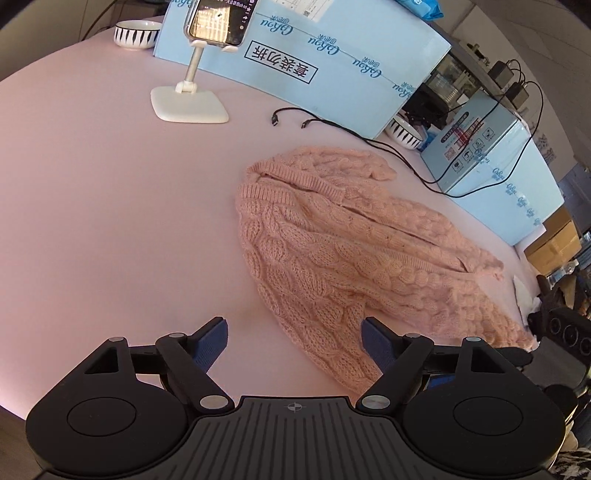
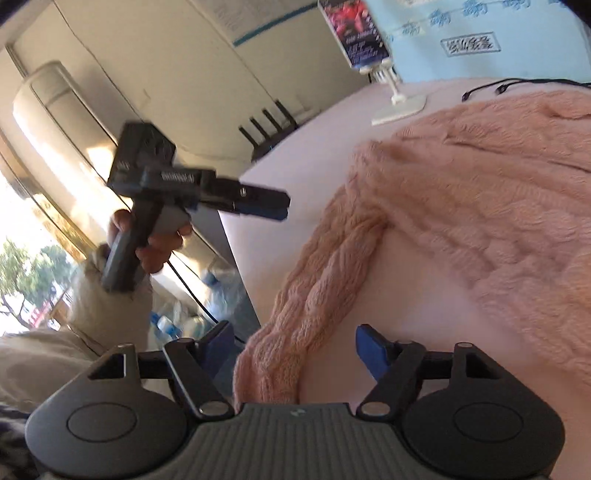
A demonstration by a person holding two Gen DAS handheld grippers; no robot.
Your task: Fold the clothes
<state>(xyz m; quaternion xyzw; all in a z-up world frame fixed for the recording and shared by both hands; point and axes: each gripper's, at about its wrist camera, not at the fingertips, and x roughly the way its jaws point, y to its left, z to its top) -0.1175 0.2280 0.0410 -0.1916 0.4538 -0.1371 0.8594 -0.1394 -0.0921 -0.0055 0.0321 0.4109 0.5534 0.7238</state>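
Left gripper (image 1: 294,341): jaws open, empty, sweater (image 1: 369,251) on bench (image 1: 110,203) just ahead. Right gripper (image 2: 294,350): jaws apart around sleeve (image 2: 314,295), not pinching. Advise gripping the cuff before folding inward.

Pale pink cable-knit wool sweater (image 1: 354,251), soft pink smooth counter (image 1: 110,206), white ceramic bowl with black spiky stripes (image 1: 136,34), light blue cardboard box with dark blue print (image 1: 332,70), black plastic claw with blue ribbed pads (image 1: 295,334)
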